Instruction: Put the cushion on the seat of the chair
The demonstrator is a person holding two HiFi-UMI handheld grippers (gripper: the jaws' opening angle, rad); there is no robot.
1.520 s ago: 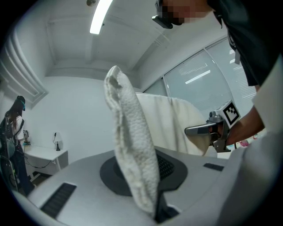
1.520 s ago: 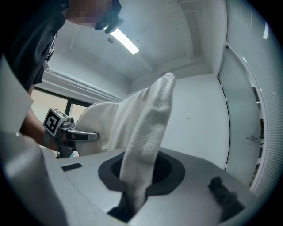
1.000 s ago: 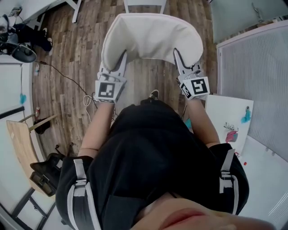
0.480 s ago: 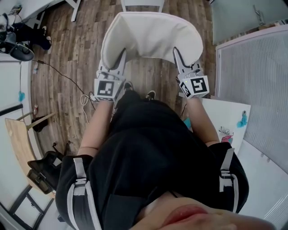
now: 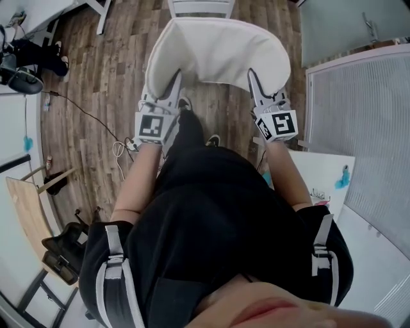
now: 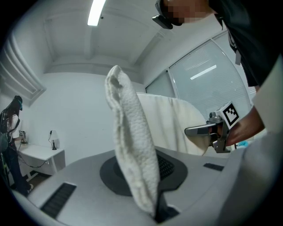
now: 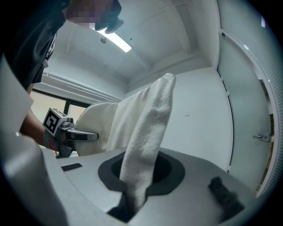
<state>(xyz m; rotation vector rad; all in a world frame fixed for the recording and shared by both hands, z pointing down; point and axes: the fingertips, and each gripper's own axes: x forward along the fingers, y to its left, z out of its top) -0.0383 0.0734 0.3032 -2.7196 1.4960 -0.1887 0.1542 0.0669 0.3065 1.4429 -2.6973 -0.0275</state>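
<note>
A white fleecy cushion (image 5: 216, 50) hangs spread out above the wooden floor, carried between both grippers. My left gripper (image 5: 174, 78) is shut on its left edge, my right gripper (image 5: 252, 75) on its right edge. In the left gripper view the cushion's edge (image 6: 131, 145) rises out of the pinched jaws of the left gripper (image 6: 155, 208), and the right gripper (image 6: 208, 130) shows beyond it. The right gripper view mirrors this: a cushion fold (image 7: 146, 132) stands up from the right gripper (image 7: 128, 206), with the left gripper (image 7: 73, 134) at the left. The white chair (image 5: 201, 6) peeks in at the top edge, just past the cushion.
A large ribbed white panel (image 5: 359, 96) and a white sheet with drawings (image 5: 320, 176) lie at the right. A cable (image 5: 90, 112) runs over the floor at the left, near black gear (image 5: 25, 61) and a wooden board (image 5: 25, 205). The person's shoes (image 5: 184, 104) are below the cushion.
The person has stepped forward with the cushion held in both grippers; the floor and the sheet at the right have slid down the view, and one foot has come forward under the cushion.
</note>
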